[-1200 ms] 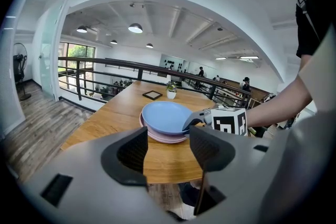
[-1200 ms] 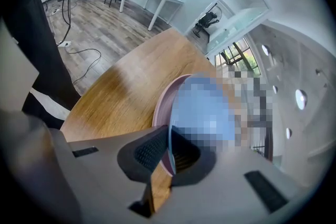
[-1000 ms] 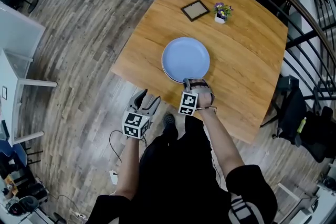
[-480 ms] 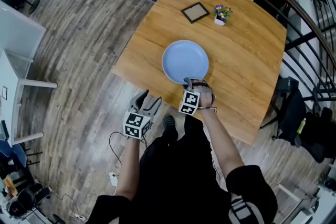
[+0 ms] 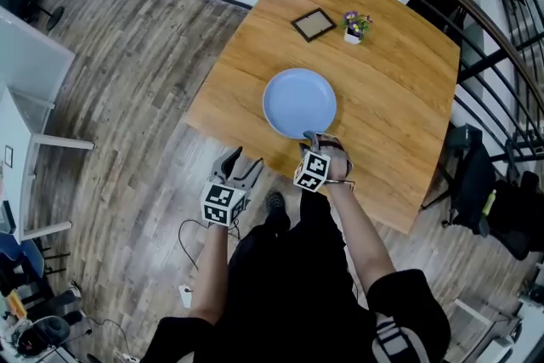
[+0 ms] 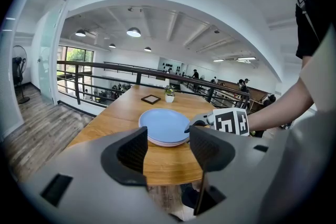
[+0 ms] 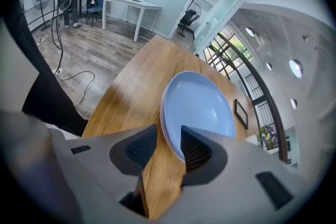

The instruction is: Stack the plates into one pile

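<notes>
A pile of plates (image 5: 299,102) sits on the wooden table (image 5: 399,98), a light blue one on top and a pink rim under it (image 6: 165,126). My right gripper (image 5: 308,134) is at the pile's near rim. Its jaws have just been opening, and in the right gripper view the rim of the plates (image 7: 202,107) lies between them with a gap at the left pad, so this gripper (image 7: 168,136) is open. My left gripper (image 5: 236,159) hangs off the table's near edge, open and empty (image 6: 168,152).
A dark picture frame (image 5: 314,25) and a small flower pot (image 5: 353,25) stand at the table's far side. A black railing (image 5: 476,21) curves round the table's back and right. A dark chair (image 5: 476,183) stands at the right.
The blue plate has settled squarely on the pile; the lower rim no longer peeks out. The right gripper's marker cube has rolled and its jaws have parted. The left gripper has stayed put.
</notes>
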A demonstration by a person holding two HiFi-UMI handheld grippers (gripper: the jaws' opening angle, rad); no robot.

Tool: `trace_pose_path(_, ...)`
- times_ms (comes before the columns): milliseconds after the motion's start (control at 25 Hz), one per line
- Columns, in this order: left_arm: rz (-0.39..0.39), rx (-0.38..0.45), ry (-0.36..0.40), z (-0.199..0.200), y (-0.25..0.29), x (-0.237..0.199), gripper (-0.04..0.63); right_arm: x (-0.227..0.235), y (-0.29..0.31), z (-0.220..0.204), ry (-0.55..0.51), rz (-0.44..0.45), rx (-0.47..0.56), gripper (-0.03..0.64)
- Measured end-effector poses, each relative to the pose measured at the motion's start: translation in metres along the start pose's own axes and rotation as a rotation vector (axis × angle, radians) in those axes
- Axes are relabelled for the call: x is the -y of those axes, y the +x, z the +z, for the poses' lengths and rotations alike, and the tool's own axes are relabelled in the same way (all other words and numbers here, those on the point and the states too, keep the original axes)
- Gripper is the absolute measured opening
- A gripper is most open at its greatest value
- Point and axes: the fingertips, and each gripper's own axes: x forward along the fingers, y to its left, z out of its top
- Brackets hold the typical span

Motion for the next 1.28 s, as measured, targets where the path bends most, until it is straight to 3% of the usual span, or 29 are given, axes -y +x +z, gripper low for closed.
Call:
trace_pose_path(560,-0.052,0.012,0.029,0.002,-0.006,0.014,0.256,-0.002,-0.029,-0.020,0.152,-0.063,0.032,0.092)
trace_pose_path(760,-0.083,0.026,0.050,0.005,-0.008,0.024,0.256,-0.005,-0.041,-0.022,0.206,-0.077,0.052,0.018)
trace_pose_path(880,-0.101,0.023,0.059,0.005,-0.007,0.030,0.253,-0.006,-0.049,-0.029,0.262,-0.080,0.057,0.009)
trace_pose_path(1280,-0.148,0.050,0.039,0.012,-0.010,0.046,0.120,-0.005,-0.076,-0.049,0.459,-0.091,0.103,0.009)
